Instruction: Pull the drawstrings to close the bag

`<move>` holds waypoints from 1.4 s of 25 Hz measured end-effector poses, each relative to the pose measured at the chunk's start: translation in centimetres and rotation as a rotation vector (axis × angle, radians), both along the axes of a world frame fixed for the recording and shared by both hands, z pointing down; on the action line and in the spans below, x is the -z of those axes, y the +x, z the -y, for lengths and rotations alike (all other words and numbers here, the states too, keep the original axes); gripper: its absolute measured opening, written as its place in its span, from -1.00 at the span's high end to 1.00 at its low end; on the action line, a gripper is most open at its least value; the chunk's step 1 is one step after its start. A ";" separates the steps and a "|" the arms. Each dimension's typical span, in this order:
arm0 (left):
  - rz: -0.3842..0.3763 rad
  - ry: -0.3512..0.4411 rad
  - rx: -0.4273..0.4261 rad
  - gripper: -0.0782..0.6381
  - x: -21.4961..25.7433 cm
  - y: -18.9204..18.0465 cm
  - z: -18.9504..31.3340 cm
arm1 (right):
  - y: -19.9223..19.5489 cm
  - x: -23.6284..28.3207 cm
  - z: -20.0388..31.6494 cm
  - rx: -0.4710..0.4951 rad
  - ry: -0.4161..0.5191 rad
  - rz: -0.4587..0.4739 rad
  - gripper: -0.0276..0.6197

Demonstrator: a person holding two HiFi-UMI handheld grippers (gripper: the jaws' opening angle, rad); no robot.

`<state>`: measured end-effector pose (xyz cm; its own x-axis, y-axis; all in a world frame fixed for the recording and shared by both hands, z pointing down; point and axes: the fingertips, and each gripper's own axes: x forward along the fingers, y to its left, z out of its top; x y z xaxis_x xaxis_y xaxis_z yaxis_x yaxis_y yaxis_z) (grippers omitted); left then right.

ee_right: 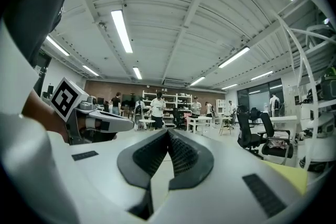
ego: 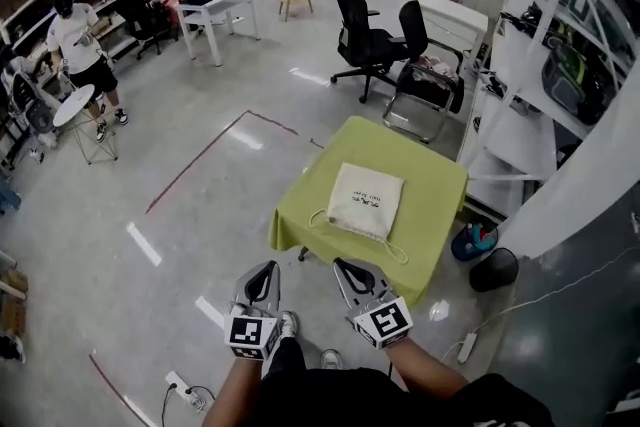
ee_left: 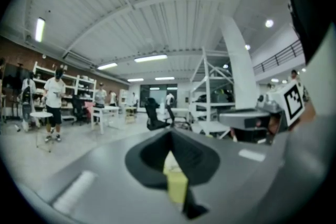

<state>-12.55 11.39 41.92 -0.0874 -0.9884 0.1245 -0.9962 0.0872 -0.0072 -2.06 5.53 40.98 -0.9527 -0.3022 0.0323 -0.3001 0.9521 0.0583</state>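
Observation:
A cream drawstring bag [ego: 366,200] lies flat on a small table under a yellow-green cloth [ego: 440,190]. Its cord loops [ego: 396,249] trail out at the near corners. Both grippers hover short of the table's near edge, apart from the bag. My left gripper [ego: 267,268] is shut and holds nothing; in the left gripper view [ee_left: 169,135] its jaws meet, with a sliver of green cloth showing past them. My right gripper [ego: 346,265] is likewise shut and empty, its ridged pads [ee_right: 178,155] pressed together [ee_right: 168,131]. Each gripper sees the other beside it.
Two black office chairs [ego: 372,43] stand beyond the table. A black bin [ego: 494,269] and white shelving [ego: 520,125] sit to its right. A power strip [ego: 182,385] lies on the floor at near left. People stand by white tables [ego: 222,0] at the far left.

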 end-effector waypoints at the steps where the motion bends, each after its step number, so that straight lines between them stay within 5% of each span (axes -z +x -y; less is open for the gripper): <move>1: 0.005 0.002 -0.015 0.76 -0.2 -0.3 0.9 | -0.4 -0.1 0.6 -0.009 0.004 0.001 0.90; 17: 0.004 -0.045 -0.300 0.76 -3.0 -4.5 13.2 | -7.0 -1.4 9.2 -0.203 -0.022 -0.049 0.90; 35: 0.048 -0.188 -0.584 0.76 -10.7 -2.6 19.0 | -2.6 -8.8 13.9 -0.544 -0.153 -0.134 0.90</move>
<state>-15.12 -7.59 52.62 0.4519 -0.8363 0.3105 -0.8772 -0.4798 -0.0154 -4.62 -8.34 49.83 -0.6466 -0.7293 0.2236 -0.7478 0.6639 0.0028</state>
